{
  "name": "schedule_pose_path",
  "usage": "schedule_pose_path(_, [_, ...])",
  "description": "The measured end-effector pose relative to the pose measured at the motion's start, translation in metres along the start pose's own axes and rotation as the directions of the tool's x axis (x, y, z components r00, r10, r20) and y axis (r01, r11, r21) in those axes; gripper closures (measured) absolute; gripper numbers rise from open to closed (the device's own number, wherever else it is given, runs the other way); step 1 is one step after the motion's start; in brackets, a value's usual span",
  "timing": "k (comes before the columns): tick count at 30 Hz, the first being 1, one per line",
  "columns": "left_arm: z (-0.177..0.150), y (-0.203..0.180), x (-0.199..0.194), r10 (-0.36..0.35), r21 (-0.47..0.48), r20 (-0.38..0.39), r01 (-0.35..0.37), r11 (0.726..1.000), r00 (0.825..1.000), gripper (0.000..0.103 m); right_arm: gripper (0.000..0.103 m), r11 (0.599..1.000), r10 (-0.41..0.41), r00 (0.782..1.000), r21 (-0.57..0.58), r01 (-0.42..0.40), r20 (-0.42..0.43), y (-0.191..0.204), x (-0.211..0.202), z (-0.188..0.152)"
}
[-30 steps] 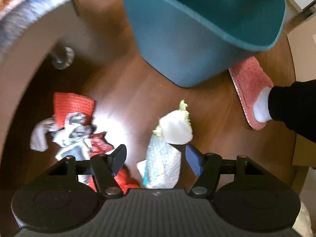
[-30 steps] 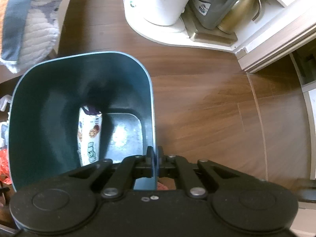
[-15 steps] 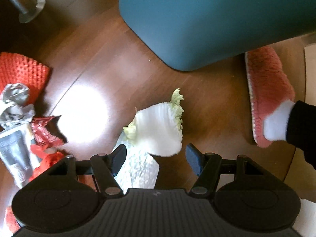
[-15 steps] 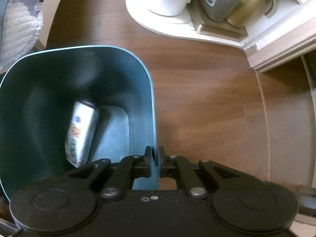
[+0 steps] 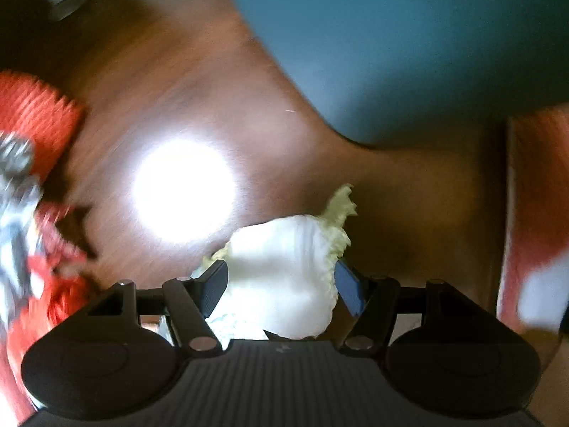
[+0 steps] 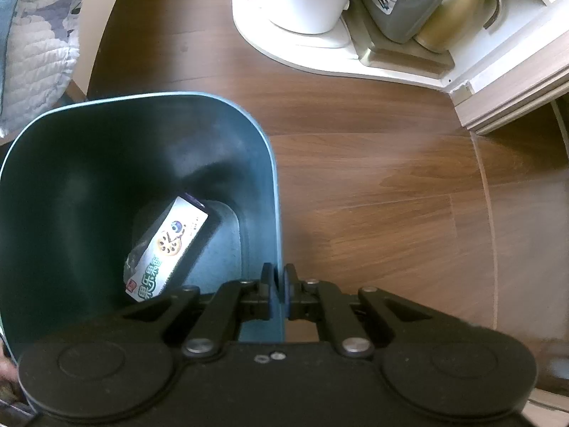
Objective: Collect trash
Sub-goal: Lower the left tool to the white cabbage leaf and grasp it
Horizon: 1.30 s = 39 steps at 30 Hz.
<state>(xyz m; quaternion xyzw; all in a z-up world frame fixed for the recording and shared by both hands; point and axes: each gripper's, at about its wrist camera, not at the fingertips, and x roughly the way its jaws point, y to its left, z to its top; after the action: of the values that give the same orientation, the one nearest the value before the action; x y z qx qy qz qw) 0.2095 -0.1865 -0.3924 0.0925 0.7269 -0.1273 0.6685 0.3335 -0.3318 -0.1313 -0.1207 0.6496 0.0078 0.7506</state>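
Dark wood floor (image 5: pixel 220 82) is lying littered while both grippers are working at the trash

Left gripper (image 5: pixel 281 284) is standing wide open around the pale cabbage leaf (image 5: pixel 288 270), which is lying on the floor near the teal bin (image 6: pixel 106 178); right gripper (image 6: pixel 279 286) is pinching the bin's rim, a snack wrapper (image 6: pixel 167 249) already inside. Closing now, amid motion blur, is risking a shallow bite and the limp leaf tearing or slipping

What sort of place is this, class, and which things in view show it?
Probably a room in a home: wood-plank floor, a metal kettle in a low white cabinet, a quilted blanket, and a teal trash bin beside floor litter.
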Motion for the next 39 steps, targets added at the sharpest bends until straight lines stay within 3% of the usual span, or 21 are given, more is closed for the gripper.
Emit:
schedule_pose_path(2, [-0.001,-0.007,-0.002,0.004,-0.017,0.014,-0.004,1.0,1.0,0.032,0.098,1.0,0.005,1.0,0.009,-0.005,0.004,-0.002,0.0,-0.001])
schedule_pose_path(4, [-0.004,-0.016,-0.002,0.064,0.019,0.043,-0.065,0.998,0.997,0.03,0.098,1.0,0.007,1.0,0.016,-0.008,0.008,-0.003,-0.001,-0.001])
schedule_pose_path(8, [-0.004,-0.012,0.011,0.074,0.012,0.008,-0.074,0.997,0.997,0.029,0.098,1.0,0.005,1.0,0.017,-0.005,0.013,-0.003,0.001,-0.001])
schedule_pose_path(16, [0.004,0.018,0.026,-0.039,-0.013,-0.037,0.038,0.999,0.999,0.023,0.097,1.0,0.014,1.0,0.021,-0.014,0.016,-0.005,0.001,-0.002])
schedule_pose_path(21, [0.008,0.048,0.033,-0.168,-0.068,-0.071,0.164,0.984,0.983,0.014,0.097,0.999,0.015,1.0,0.03,-0.016,0.02,-0.006,0.002,-0.003])
schedule_pose_path(23, [0.009,0.051,0.033,-0.182,-0.066,-0.081,0.177,0.982,0.98,0.013,0.097,0.999,0.016,1.0,0.033,-0.017,0.021,-0.006,0.001,-0.004])
schedule_pose_path(29, [0.007,0.031,0.034,-0.091,0.018,-0.077,0.092,0.996,0.993,0.022,0.097,0.999,0.012,1.0,0.031,-0.012,0.028,-0.005,0.001,-0.005])
schedule_pose_path(33, [0.007,0.041,0.032,-0.122,-0.022,-0.075,0.121,0.992,0.99,0.037,0.097,0.999,0.007,1.0,0.034,-0.008,0.028,-0.003,0.001,-0.005])
schedule_pose_path(39, [0.007,0.063,0.027,-0.177,-0.078,-0.072,0.171,0.982,0.982,0.043,0.097,0.999,-0.004,1.0,0.043,0.003,0.019,0.001,0.0,-0.007])
